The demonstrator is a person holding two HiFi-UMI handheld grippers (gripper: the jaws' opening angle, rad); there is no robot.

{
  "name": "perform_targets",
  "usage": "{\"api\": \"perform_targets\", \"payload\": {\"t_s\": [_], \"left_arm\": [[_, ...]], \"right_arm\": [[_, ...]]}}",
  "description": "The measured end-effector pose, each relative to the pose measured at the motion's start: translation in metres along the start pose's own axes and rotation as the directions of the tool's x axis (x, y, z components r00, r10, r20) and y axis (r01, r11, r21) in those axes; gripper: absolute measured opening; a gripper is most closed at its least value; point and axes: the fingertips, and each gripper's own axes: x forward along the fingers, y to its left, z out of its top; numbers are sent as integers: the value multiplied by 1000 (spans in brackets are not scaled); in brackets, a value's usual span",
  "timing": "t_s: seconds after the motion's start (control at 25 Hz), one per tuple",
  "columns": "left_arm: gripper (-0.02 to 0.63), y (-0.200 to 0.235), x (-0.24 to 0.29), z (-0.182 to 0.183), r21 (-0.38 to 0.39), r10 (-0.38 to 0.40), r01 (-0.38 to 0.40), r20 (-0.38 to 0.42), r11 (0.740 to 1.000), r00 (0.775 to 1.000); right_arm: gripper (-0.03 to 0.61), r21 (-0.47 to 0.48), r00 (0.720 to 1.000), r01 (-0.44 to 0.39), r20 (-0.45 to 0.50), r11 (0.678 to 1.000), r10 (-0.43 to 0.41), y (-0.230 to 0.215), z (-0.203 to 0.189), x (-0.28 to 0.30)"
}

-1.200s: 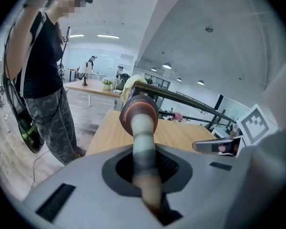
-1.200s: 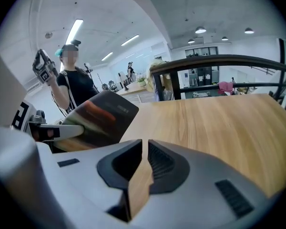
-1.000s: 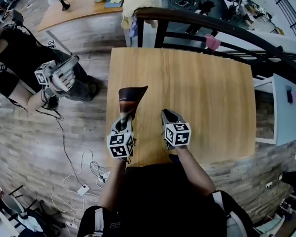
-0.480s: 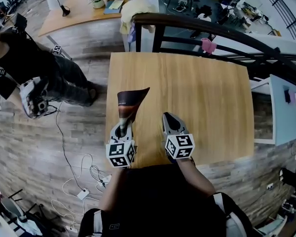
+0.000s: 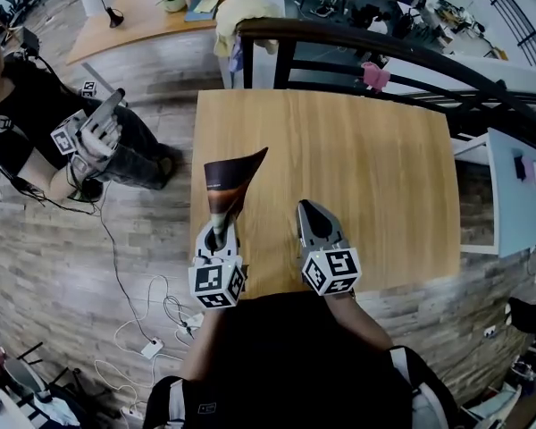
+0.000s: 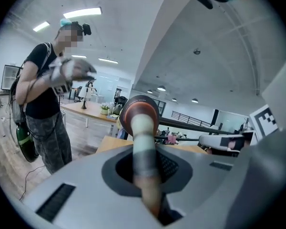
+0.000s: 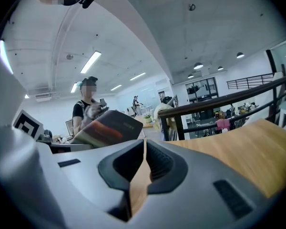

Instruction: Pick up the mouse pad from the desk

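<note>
The mouse pad (image 5: 228, 181), dark with orange and pale bands, hangs curled above the left part of the wooden desk (image 5: 366, 168). My left gripper (image 5: 216, 231) is shut on its near edge. In the left gripper view the pad (image 6: 140, 128) runs as a rolled strip out from between the jaws of the left gripper (image 6: 145, 175). My right gripper (image 5: 305, 208) hovers beside it to the right, shut with nothing in it. The right gripper view shows the right gripper (image 7: 144, 151) with its tips together, the pad (image 7: 107, 128) off to its left and the desk (image 7: 238, 151) below.
A person (image 5: 36, 123) holding grippers stands on the floor left of the desk. A black railing (image 5: 384, 47) runs behind the desk's far edge. A white cabinet (image 5: 518, 195) is at the right. Cables (image 5: 152, 329) lie on the floor at the near left.
Both grippers have risen, and the mouse pad has come up higher off the desk with the left one. The person at the left has shifted their arms.
</note>
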Motion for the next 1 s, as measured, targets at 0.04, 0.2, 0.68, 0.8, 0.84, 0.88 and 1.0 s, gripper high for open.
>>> {"api": "perform_targets", "payload": {"t_s": [0.04, 0.2, 0.68, 0.8, 0.84, 0.88, 1.0], "left_arm": [[43, 0, -1, 2, 3, 4, -4, 6, 1000, 1000], [43, -3, -8, 7, 21, 7, -8, 22, 1000, 1000], [43, -3, -11, 1, 15, -4, 4, 17, 1000, 1000], [43, -4, -12, 1, 15, -5, 5, 19, 1000, 1000], [43, -4, -12, 0, 15, -5, 5, 19, 1000, 1000], [43, -5, -12, -1, 16, -5, 5, 18, 1000, 1000], [44, -4, -12, -4, 19, -5, 5, 10, 1000, 1000]], "right_arm": [[38, 0, 1000, -1, 3, 1000, 1, 1, 1, 0], [37, -3, 1000, -2, 9, 1000, 2, 4, 2, -4], [31, -17, 1000, -3, -9, 1000, 3, 7, -5, -8], [31, -21, 1000, -2, -6, 1000, 2, 7, -4, -10], [31, -21, 1000, -1, -5, 1000, 1, 7, -5, -11], [31, -21, 1000, 1, -4, 1000, -1, 7, -5, -12], [31, -21, 1000, 5, -5, 1000, -5, 7, -6, -13]]}}
